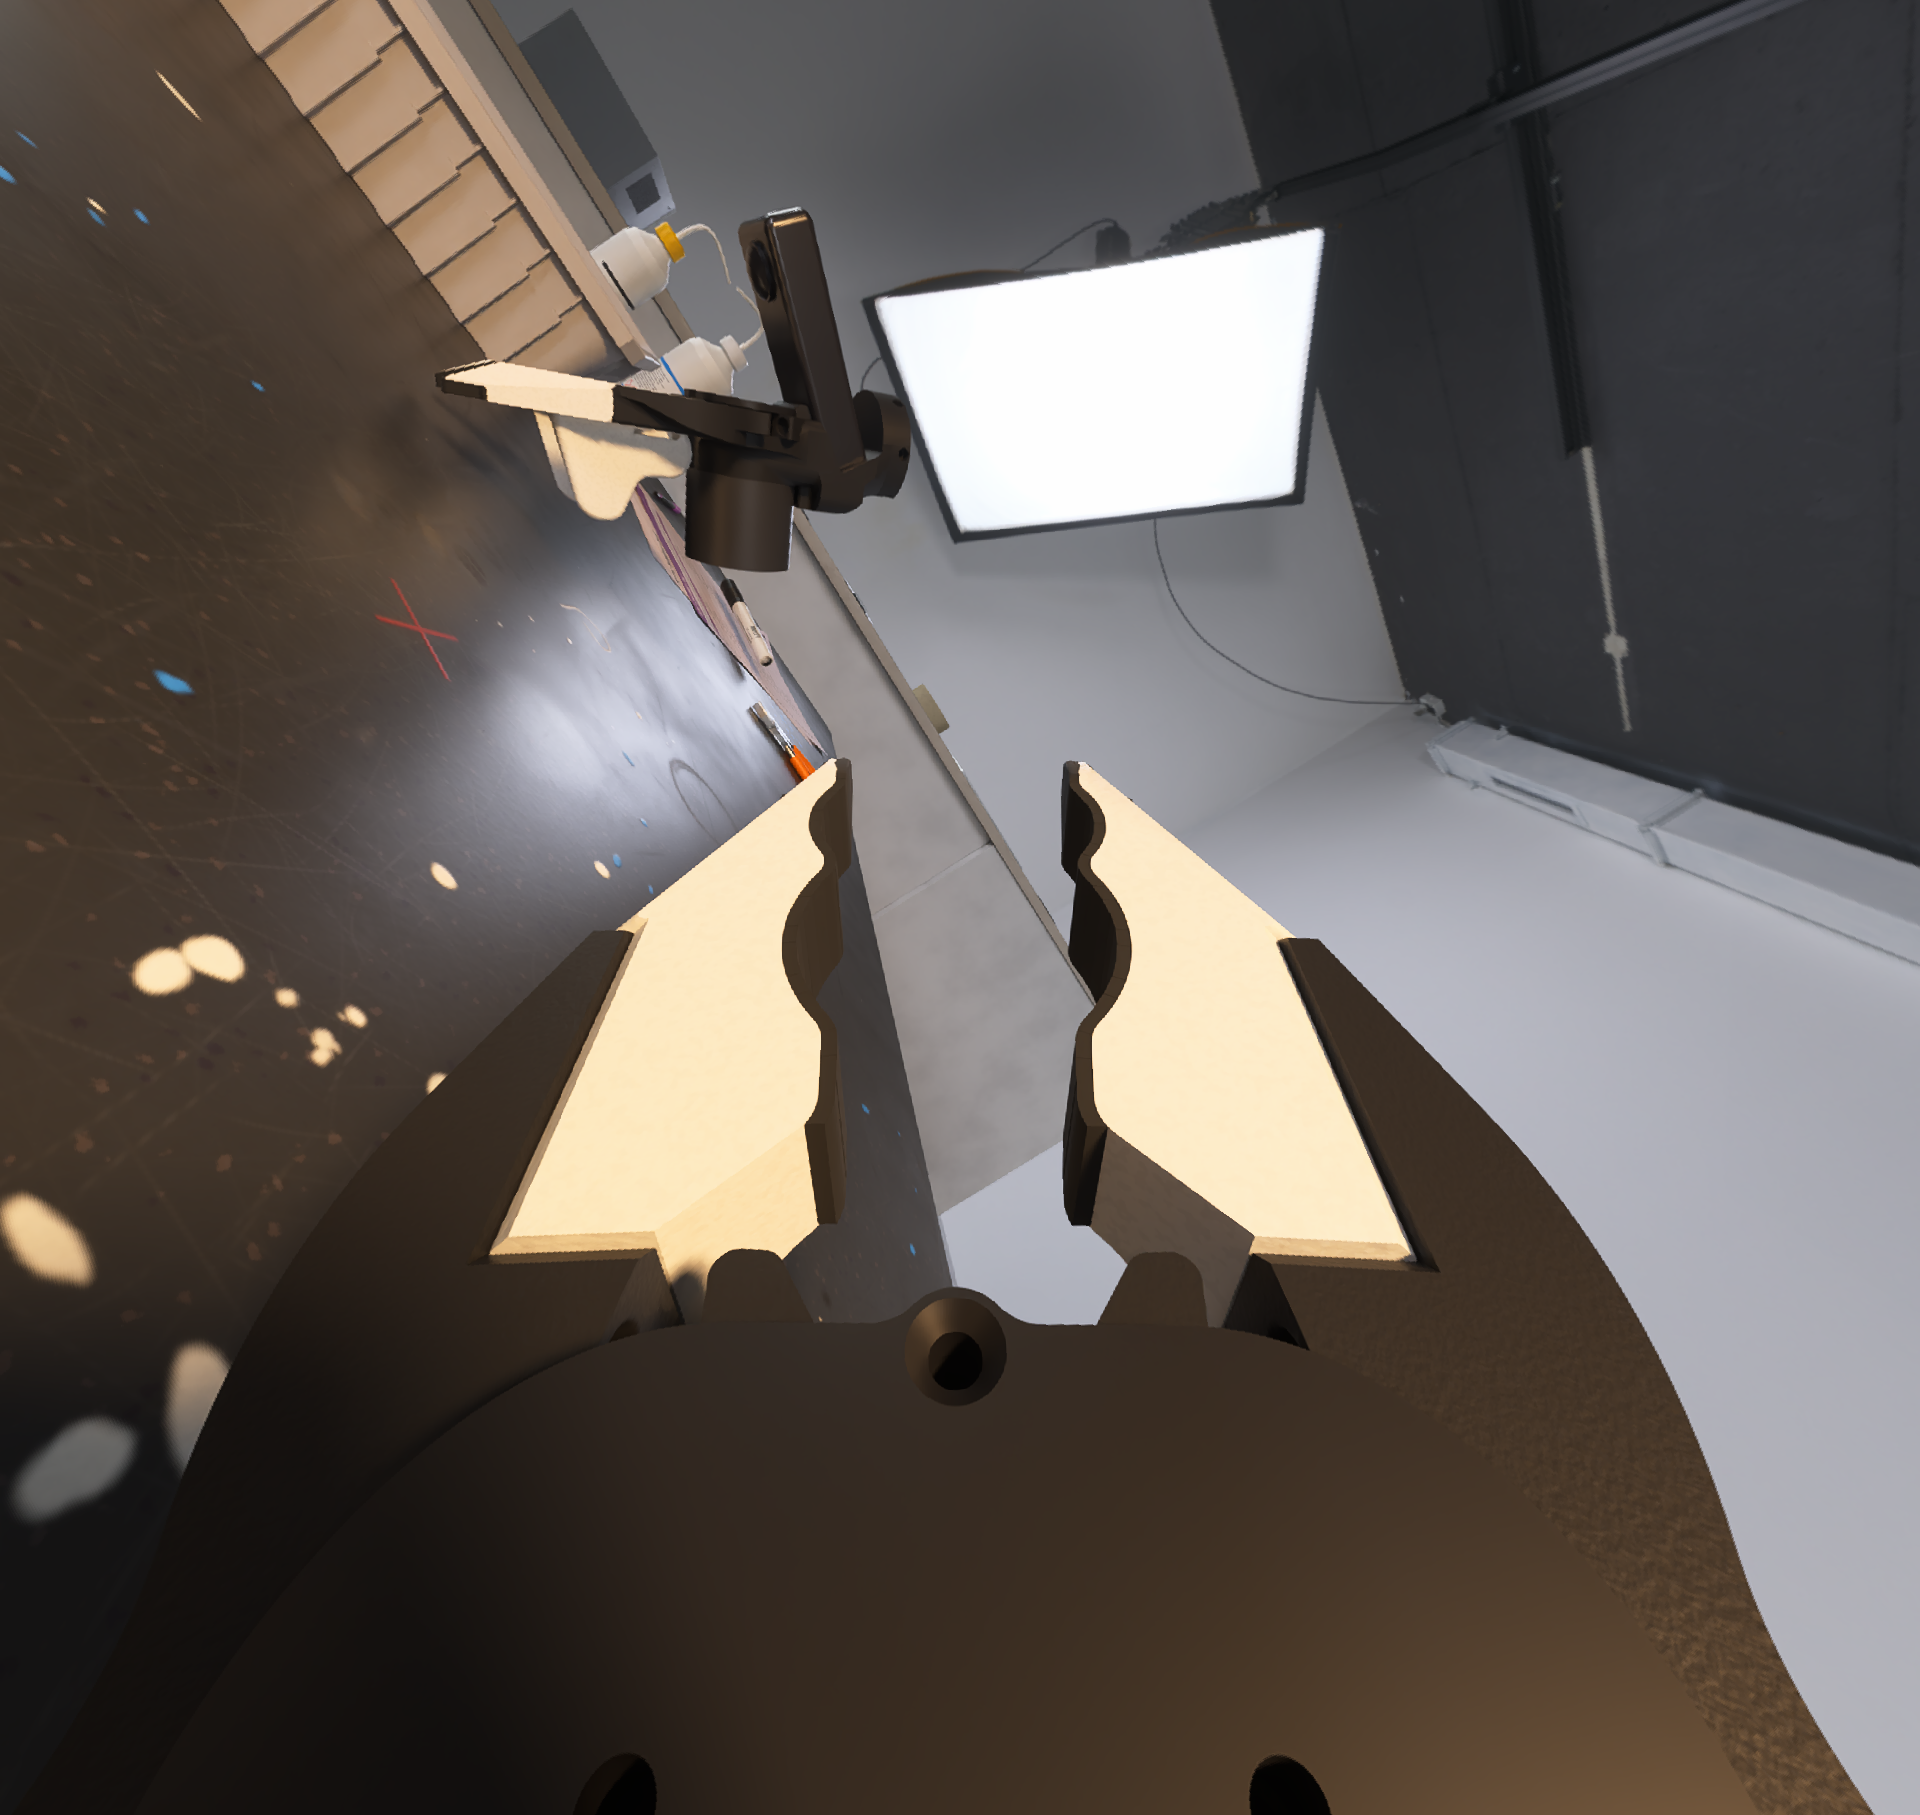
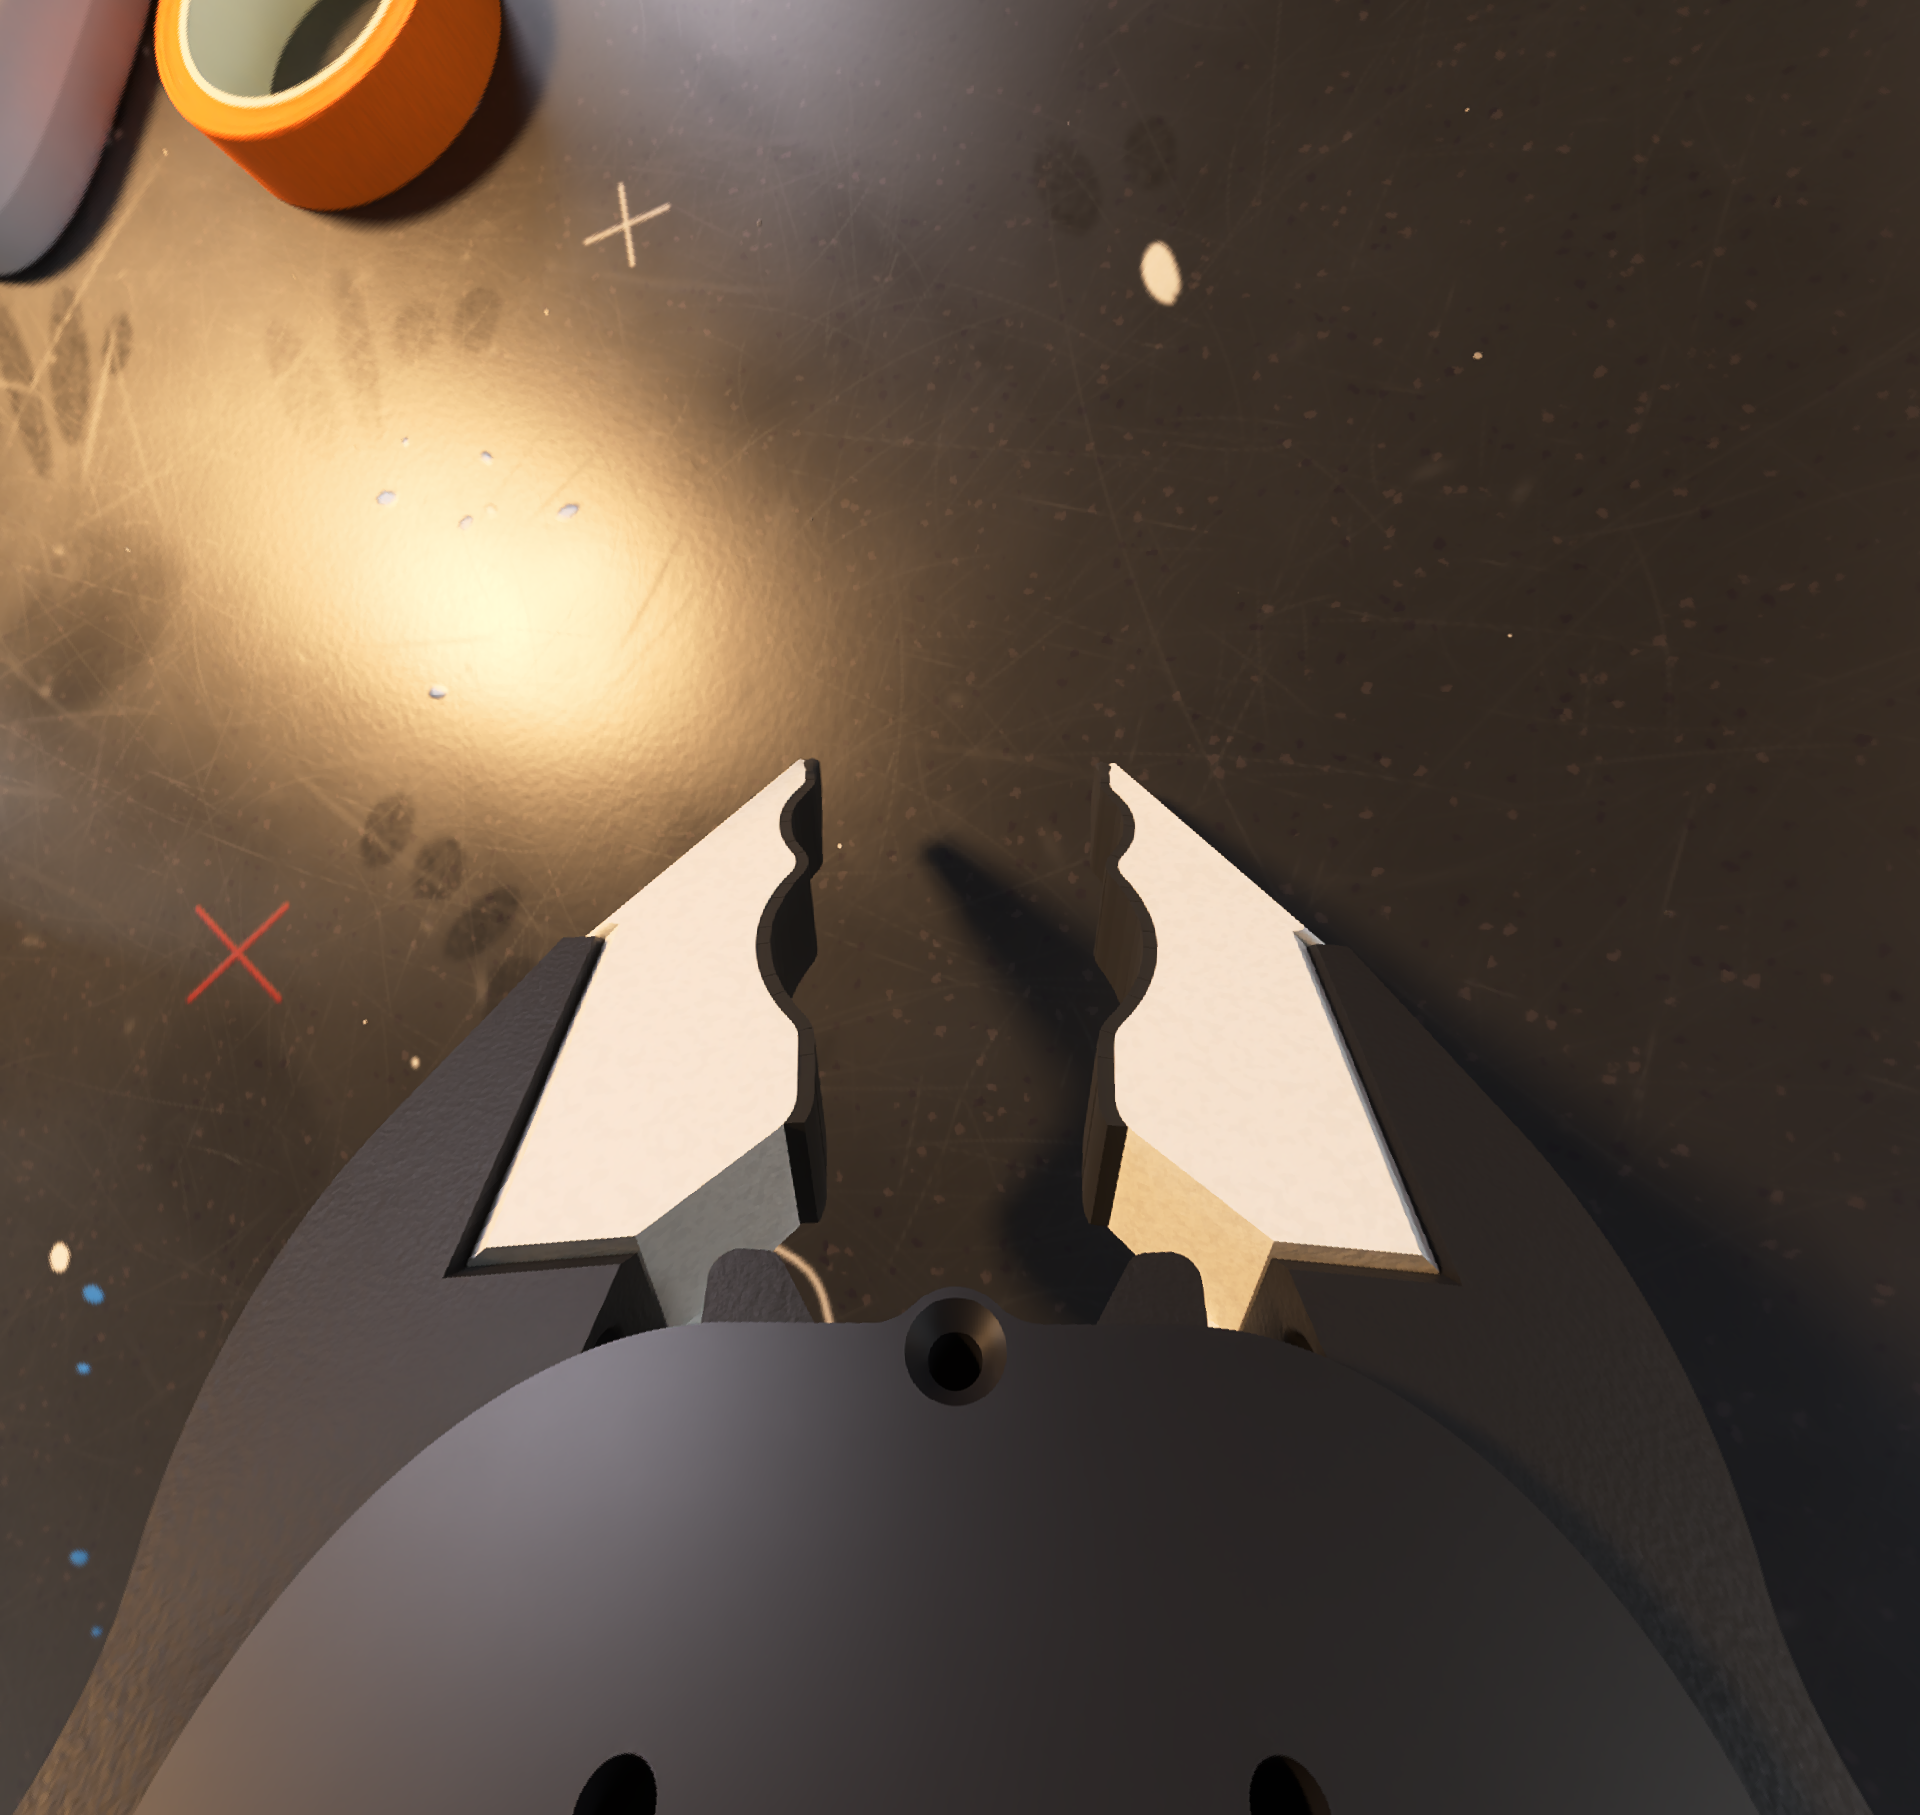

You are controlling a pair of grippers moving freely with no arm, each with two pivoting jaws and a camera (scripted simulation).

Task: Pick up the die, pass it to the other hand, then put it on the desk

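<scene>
A: What is nearest in the left wrist view?

B: The left gripper (image 1: 956, 778), with its jaws apart and nothing between them. Behind it the dark desk (image 1: 260, 726) appears tilted, with a red cross mark (image 1: 418, 627) on it. Farther away the right gripper (image 1: 488, 389) hangs above the desk, then two white bottles (image 1: 665, 311), and farthest a bright light panel (image 1: 1101, 383).

A: And in the right wrist view?

B: The right gripper (image 2: 961, 778) looks down on the desk (image 2: 1351, 518); its jaws also stand apart and empty. Farther off are a red cross (image 2: 237, 953) and an orange tape roll (image 2: 332, 51).

A: Where is the die?

B: I cannot see it in either view.
</scene>
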